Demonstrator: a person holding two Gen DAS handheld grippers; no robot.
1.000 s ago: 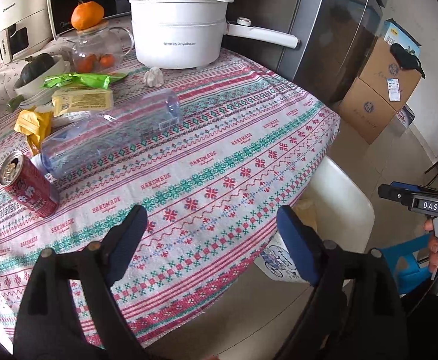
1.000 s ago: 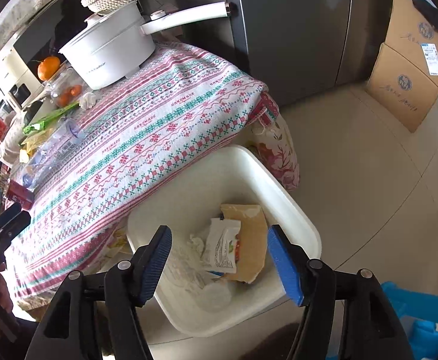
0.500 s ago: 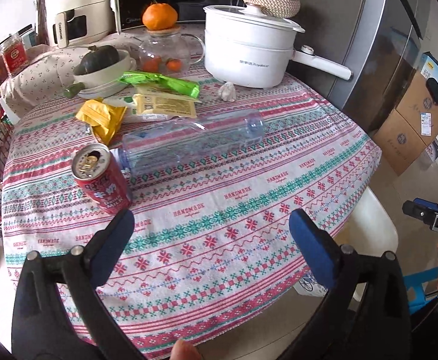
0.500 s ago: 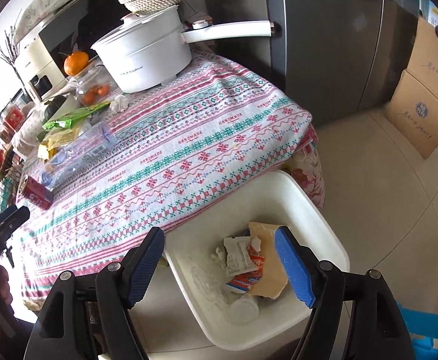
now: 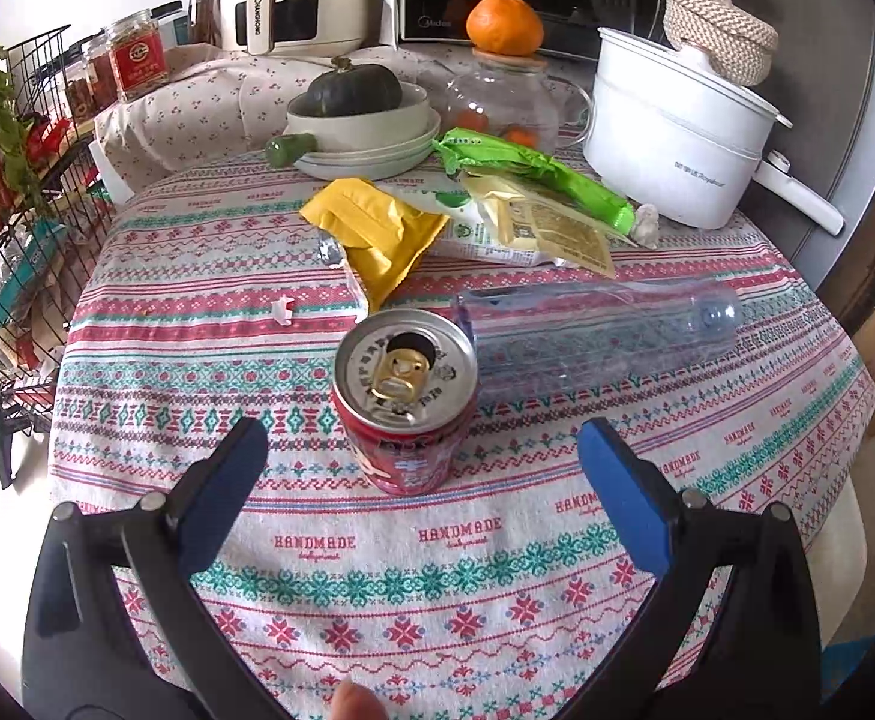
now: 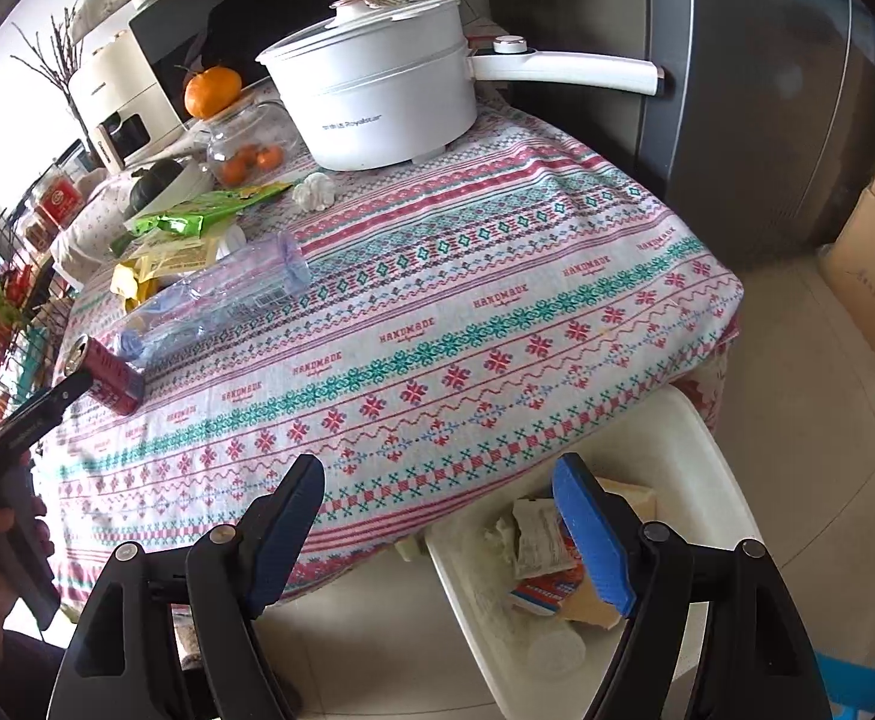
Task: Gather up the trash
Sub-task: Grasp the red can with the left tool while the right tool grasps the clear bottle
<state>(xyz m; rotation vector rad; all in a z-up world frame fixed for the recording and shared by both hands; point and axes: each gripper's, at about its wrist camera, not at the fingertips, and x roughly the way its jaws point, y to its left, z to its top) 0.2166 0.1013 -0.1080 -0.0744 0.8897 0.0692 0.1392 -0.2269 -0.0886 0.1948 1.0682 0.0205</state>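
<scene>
**Bin partly filled, most trash still out**

We have wrappers in the white bin [image 6: 701, 468]. The red can [image 5: 404, 396], clear bottle [image 5: 599, 330] and packets remain on the surface [image 5: 497, 570]. Left claw [image 5: 419, 468] gapes wide before the can; right claw [image 6: 437, 516], just opening, carries nothing.

One can [image 5: 404, 397], one bottle [image 5: 599, 333], three wrappers [image 5: 377, 231]
</scene>
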